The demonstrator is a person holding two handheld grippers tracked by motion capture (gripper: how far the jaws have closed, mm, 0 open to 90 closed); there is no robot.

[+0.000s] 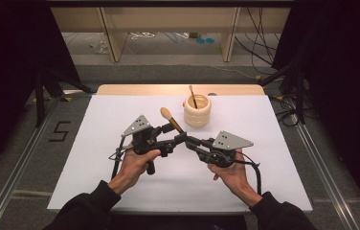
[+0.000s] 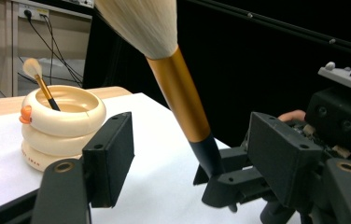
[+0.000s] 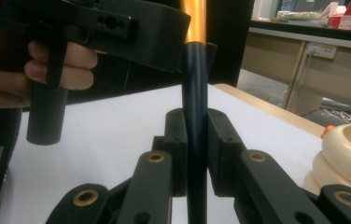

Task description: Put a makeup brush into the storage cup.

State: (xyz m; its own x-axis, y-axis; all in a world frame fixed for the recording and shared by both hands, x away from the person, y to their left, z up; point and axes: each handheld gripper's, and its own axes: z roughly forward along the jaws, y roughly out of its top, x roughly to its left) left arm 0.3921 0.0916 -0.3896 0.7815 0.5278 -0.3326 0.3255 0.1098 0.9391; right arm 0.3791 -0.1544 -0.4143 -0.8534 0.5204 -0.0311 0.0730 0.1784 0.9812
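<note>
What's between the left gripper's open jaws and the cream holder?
Nothing but bare white table, seen in the left gripper view; the cream holder stands apart, and the big brush rises beside the left gripper.

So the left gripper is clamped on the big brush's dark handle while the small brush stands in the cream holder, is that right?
Not quite: the right gripper clamps the big brush, as the right gripper view shows; the left gripper is open. The small brush does stand in the cream holder.

We see a white surface (image 1: 120, 187) with a wooden edge (image 1: 178, 89) at its far side. Black curtains (image 1: 10, 57) hang on both sides. Grey floor (image 1: 20, 143) carries a painted 5 (image 1: 59, 131) and metal rails (image 1: 321, 167). Beyond stand pale wooden legs (image 1: 110, 33) and loose cables (image 1: 259, 33).
</note>
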